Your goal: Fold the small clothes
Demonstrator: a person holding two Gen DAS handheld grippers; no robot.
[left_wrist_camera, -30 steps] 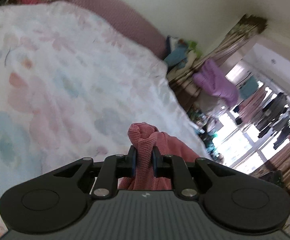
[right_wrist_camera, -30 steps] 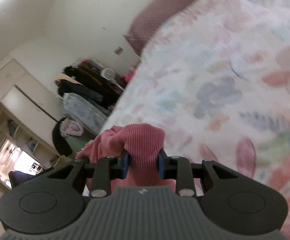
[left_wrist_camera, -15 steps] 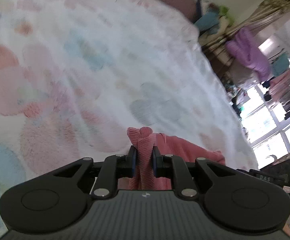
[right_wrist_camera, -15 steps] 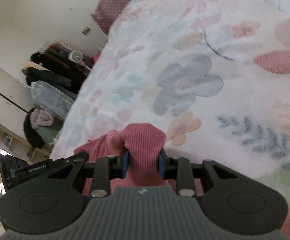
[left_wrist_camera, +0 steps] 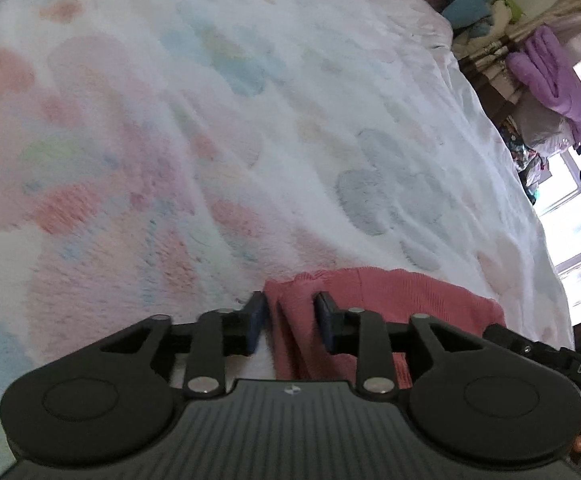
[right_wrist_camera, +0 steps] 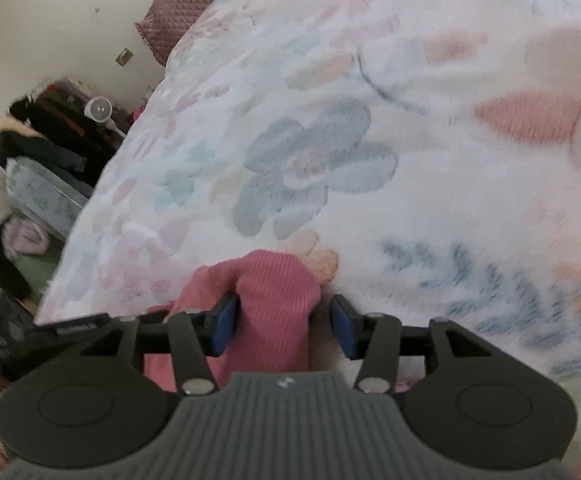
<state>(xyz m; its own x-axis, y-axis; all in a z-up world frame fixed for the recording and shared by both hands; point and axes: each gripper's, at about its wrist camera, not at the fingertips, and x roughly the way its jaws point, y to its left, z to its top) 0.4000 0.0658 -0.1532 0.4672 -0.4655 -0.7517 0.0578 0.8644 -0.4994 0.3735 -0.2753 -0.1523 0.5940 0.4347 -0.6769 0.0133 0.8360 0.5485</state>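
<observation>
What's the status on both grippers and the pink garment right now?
Left gripper and right gripper: jaws opening, pads off the cloth. Pink garment between both, down on the floral blanket. Nothing in the way.

Ribbed pink knit garment [right_wrist_camera: 274,300] lies on a fluffy, matt, flower-printed fleece blanket [left_wrist_camera: 250,140].

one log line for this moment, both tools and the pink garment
left tool: opening, pink garment between jaws | right tool: opening, garment fold between jaws | garment: down on floral blanket
</observation>
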